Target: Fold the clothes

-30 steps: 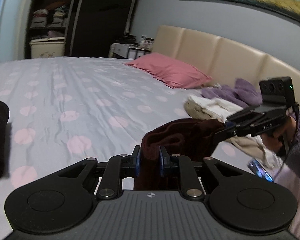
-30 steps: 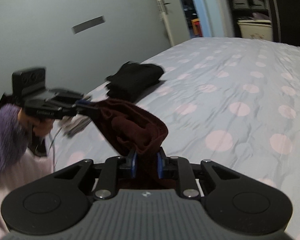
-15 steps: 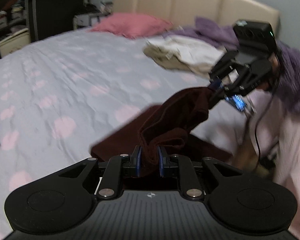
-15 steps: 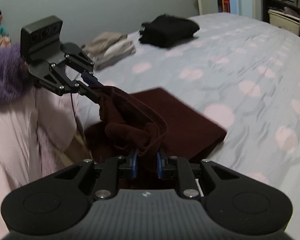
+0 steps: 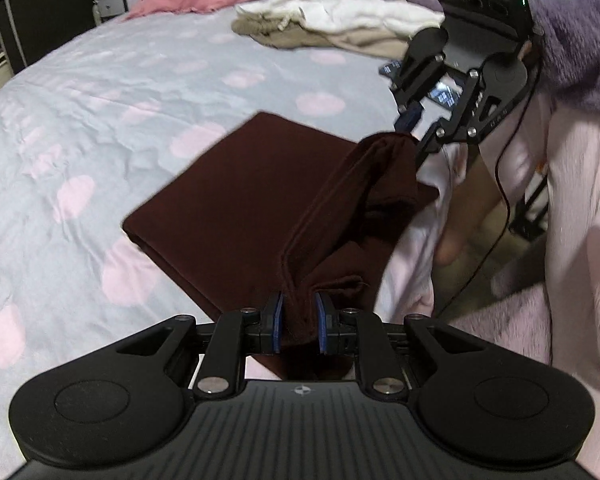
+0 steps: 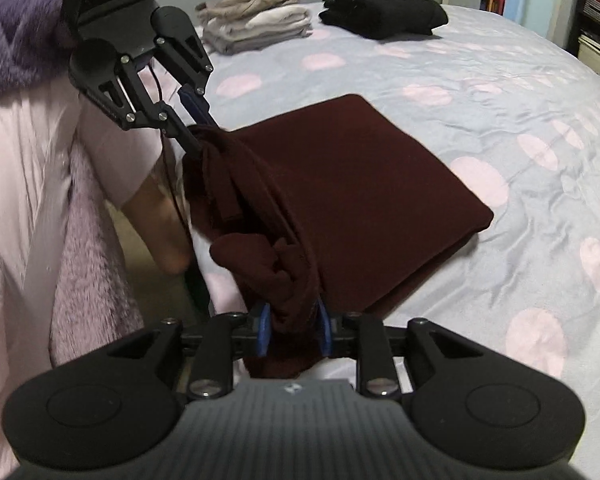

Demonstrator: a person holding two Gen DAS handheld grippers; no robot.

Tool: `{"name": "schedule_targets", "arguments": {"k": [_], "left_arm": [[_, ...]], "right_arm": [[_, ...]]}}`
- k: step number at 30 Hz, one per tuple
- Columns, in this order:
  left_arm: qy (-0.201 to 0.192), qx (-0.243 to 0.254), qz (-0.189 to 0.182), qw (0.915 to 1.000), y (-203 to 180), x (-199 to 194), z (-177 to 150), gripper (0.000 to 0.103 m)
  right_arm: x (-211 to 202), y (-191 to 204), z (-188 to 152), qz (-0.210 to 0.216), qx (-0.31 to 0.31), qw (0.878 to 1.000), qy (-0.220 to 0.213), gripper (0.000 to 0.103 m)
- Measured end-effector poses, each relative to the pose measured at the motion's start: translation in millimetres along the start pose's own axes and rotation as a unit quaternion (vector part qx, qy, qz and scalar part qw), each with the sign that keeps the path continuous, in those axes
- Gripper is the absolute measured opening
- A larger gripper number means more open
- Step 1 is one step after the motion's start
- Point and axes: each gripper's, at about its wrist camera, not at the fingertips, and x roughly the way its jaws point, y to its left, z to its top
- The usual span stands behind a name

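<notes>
— Where is the maroon garment point(image 5: 240, 196) seen?
— It is laid mostly folded on the spotted bedsheet point(image 5: 80, 120), its near edge lifted toward six o'clock.
— How is it held?
— One bunched corner is pinched by the left gripper point(image 5: 299, 322). The other corner is seen between the pads of the right gripper point(image 6: 294, 326), whose jaws are opening.
— And beyond?
— A black pile point(image 6: 384, 8) is seen at one o'clock, beige clothes point(image 6: 256, 20) at eleven.
</notes>
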Motion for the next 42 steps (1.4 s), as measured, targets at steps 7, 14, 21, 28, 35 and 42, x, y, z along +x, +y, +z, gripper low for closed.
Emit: {"name": "schedule_targets", "arguments": {"k": [7, 14, 21, 28, 35, 42], "left_arm": [[0.035, -0.005, -0.025, 0.999, -8, 4, -9, 0.016], [0.021, -0.024, -0.05, 0.9982, -8, -14, -6, 0.018], [-0.047, -0.097, -0.035, 0.9936, 11, -32, 3, 0.019], [-0.004, -0.091, -0.021, 0.9956, 12, 2, 7, 0.019], [0.027, -0.091, -0.018, 0.9954, 15, 20, 2, 0.019], [-0.049, -0.144, -0.001, 0.9884, 30, -4, 8, 0.025]], "right_arm": [[-1, 14, -4, 0.015, -0.024, 0.999, 0.037, 0.04], [-23, 11, 3, 0.016, 0.014, 1.0, -0.004, 0.041], [-16, -3, 16, -0.015, 0.069, 0.997, -0.038, 0.04], [20, 4, 17, -0.02, 0.039, 0.999, 0.011, 0.04], [12, -2, 18, -0.015, 0.05, 0.999, -0.003, 0.04], [-7, -34, 18, -0.045, 0.178, 0.982, -0.054, 0.041]]}}
